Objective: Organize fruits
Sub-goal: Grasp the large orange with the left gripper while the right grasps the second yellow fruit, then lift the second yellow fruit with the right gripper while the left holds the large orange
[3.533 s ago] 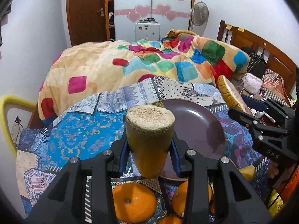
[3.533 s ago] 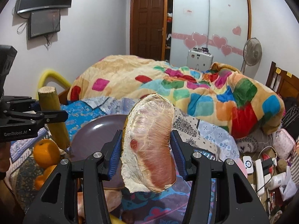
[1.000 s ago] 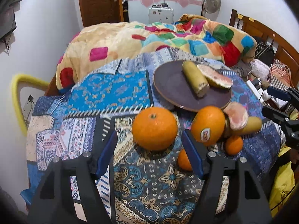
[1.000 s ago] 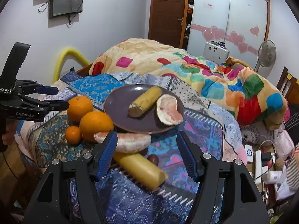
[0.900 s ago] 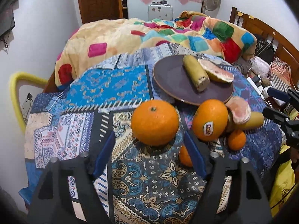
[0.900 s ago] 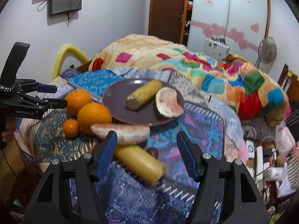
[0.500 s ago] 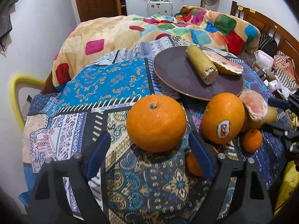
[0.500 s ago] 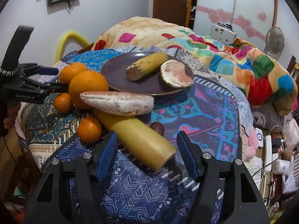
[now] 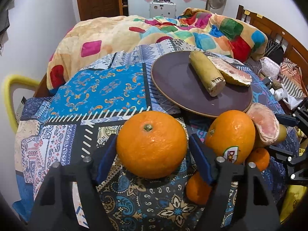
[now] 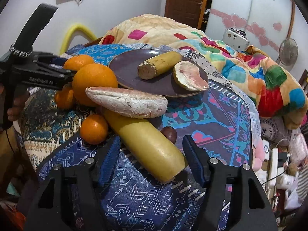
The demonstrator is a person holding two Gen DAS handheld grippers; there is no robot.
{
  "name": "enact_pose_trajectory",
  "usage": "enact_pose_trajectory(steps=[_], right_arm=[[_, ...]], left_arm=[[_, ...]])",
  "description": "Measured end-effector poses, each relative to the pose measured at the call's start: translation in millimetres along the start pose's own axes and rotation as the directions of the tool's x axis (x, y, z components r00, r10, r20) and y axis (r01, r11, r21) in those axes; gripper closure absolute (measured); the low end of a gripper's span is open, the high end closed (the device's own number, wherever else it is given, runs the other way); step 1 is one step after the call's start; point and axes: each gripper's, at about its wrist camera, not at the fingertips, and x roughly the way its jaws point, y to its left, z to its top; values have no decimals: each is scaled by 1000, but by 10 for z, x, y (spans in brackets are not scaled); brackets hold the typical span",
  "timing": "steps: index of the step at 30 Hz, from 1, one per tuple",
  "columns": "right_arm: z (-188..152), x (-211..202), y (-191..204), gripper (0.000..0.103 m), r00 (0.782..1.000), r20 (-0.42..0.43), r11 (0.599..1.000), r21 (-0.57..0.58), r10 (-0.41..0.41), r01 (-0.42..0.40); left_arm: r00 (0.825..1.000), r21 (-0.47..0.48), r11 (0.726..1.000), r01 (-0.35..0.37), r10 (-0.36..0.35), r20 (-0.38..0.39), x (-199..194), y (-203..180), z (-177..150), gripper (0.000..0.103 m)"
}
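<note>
Left gripper (image 9: 152, 154) closing, big orange (image 9: 151, 144) dead centre between pads, maybe touching already, hard to tell. Right gripper (image 10: 151, 155) closing too, straddling yellow stalk piece (image 10: 146, 142), long axis diagonal across jaws, no contact.

Even, fairly bright indoor light, seemingly from overhead, though no lamp shows. Fisheye bending curves the room toward dark vignetted corners. A soft highlight sits on the large orange (image 9: 152, 144) ahead of the tool; shadows beneath are short, details sharp.
</note>
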Motion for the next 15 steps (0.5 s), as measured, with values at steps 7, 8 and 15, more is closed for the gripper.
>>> enact_pose_trajectory(steps=[7, 8, 15], right_arm=[[-14, -18, 27, 52, 999, -45, 998, -61, -9, 7], [-27, -32, 48, 55, 999, -51, 997, -77, -18, 14], [-177, -192, 55, 66, 996, -87, 997, -77, -19, 12]], left_arm=[[999, -30, 999, 42, -42, -18, -41, 114, -13, 35], [999, -37, 998, 44, -45, -21, -52, 130, -20, 35], [999, -67, 997, 36, -38, -30, -212, 252, -138, 35]])
